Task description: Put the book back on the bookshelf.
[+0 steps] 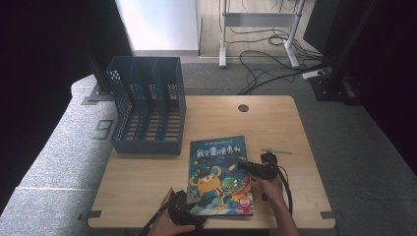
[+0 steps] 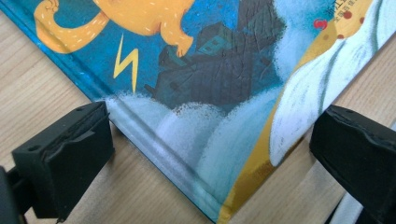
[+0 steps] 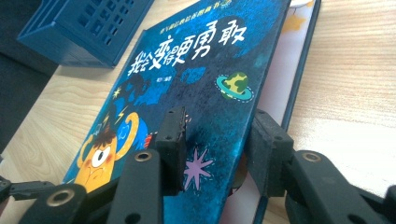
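Wooden counter carries our book just beside the blue rack. Our right gripper pinches the lifted cover edge; our left gripper straddles the book's corner, jaws spread.

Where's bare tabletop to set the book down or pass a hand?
Free: the table right of the book, out to its right edge; the back strip around the cable hole; and the front left between file rack and left gripper. Crowded: the front edge, with both hands, the right gripper and the book.
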Tool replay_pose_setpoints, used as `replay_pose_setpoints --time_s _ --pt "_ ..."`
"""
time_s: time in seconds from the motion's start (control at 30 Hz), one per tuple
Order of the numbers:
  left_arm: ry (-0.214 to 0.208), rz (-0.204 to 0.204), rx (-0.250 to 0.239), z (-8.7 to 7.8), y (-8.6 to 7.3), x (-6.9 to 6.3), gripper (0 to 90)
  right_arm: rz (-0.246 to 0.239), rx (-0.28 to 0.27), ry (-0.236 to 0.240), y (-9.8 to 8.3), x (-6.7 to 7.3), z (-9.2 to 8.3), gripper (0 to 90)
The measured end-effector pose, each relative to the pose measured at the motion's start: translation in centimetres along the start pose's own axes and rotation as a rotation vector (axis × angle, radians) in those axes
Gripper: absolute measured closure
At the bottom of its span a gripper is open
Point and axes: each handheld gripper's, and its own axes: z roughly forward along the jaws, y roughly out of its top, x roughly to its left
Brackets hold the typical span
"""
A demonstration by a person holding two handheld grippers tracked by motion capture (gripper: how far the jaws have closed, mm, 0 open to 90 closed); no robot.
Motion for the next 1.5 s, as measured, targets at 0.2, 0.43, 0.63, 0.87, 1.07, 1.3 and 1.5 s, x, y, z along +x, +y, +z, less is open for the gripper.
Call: replay_pose_setpoints --time_s 0.2,0.43,0.63,0.87,1.07,1.3,1.5 --pt "-0.009 -0.003 -0.01 0.1 0.1 0.4 0.0 0.003 -0.029 0.016 0.2 0.1 -0.4 63.6" --pt "-0.015 -0.002 -0.021 0.2 0.2 0.9 0.0 -0.003 -0.051 0.035 0.5 0.3 -1.0 66.3" --pt "-0.013 0.001 -0.034 0.5 0.5 1.4 0.0 -0.007 -0.079 0.054 0.9 0.5 -1.6 68.4" --pt "-0.014 -0.007 -0.049 0.8 0.8 1.7 0.0 -0.006 -0.108 0.075 1.4 0.7 -2.2 70.5" --pt "-0.038 -0.027 -0.051 0.5 0.6 1.9 0.0 0.006 -0.116 0.086 1.5 0.7 -2.2 71.4" --pt "-0.089 -0.071 -0.063 0.0 0.3 2.5 2.0 -0.007 -0.117 0.08 1.9 1.0 -2.2 71.6" --pt "-0.119 -0.091 -0.073 0.0 0.5 2.7 1.6 -0.027 -0.125 0.083 2.6 1.5 -2.1 72.4"
